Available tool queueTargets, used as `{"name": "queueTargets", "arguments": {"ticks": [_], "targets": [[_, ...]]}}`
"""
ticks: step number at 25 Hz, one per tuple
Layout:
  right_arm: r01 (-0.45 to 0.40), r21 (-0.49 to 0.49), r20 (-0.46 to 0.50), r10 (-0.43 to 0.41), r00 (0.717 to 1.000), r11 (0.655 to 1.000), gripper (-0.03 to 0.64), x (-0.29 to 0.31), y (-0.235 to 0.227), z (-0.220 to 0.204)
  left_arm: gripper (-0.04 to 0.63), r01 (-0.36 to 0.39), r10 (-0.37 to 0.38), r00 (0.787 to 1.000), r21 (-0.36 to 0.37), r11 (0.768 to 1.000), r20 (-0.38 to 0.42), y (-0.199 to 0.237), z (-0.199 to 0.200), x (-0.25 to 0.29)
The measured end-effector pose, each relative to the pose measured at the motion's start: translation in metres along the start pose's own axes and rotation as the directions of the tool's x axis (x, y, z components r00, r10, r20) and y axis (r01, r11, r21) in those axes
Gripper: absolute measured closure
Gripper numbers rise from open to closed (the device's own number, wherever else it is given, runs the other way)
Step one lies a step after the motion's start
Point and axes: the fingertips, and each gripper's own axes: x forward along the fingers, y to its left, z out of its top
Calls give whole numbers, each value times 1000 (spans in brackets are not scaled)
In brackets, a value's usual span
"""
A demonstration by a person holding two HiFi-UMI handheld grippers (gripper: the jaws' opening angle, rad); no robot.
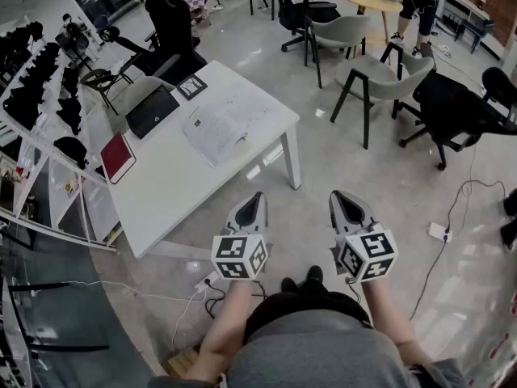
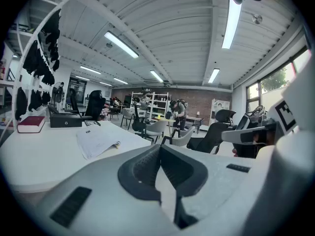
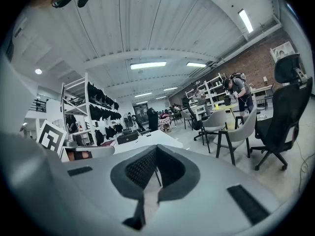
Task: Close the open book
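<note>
Room (head view): open-plan office with a grey floor; a white table [image 1: 174, 192] fills the centre left.
Book (head view): the open book [image 1: 216, 125] lies flat by the table's right edge, well apart from the left gripper [image 1: 257, 197] and the right gripper [image 1: 339, 196] at lower centre.
Left gripper view: jaws pressed together, empty; the book shows at middle left.
Right gripper view: jaws likewise closed, holding nothing.
Risk: closed tips could crease the loose pages or nudge the book off that edge.
Writing: none legible; the page print is too small.
</note>
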Motion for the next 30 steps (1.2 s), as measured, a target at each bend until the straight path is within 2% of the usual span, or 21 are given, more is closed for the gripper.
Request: {"name": "queueTargets", "arguments": {"ticks": [4,23,30], "targets": [[-2,5,3,2,1000,1000,614,3,-4,2,588,6,-6,1000,-3,1000,-7,-3,0,5],[-10,13,31,10,999,1000,614,-2,-32,9,588,-61,61,998,-33,998,-2,-5,4,21],[-17,32,32,16,999,999,612,11,-40,12,588,-73,73,997,-8,997,-9,-4,7,37]]}}
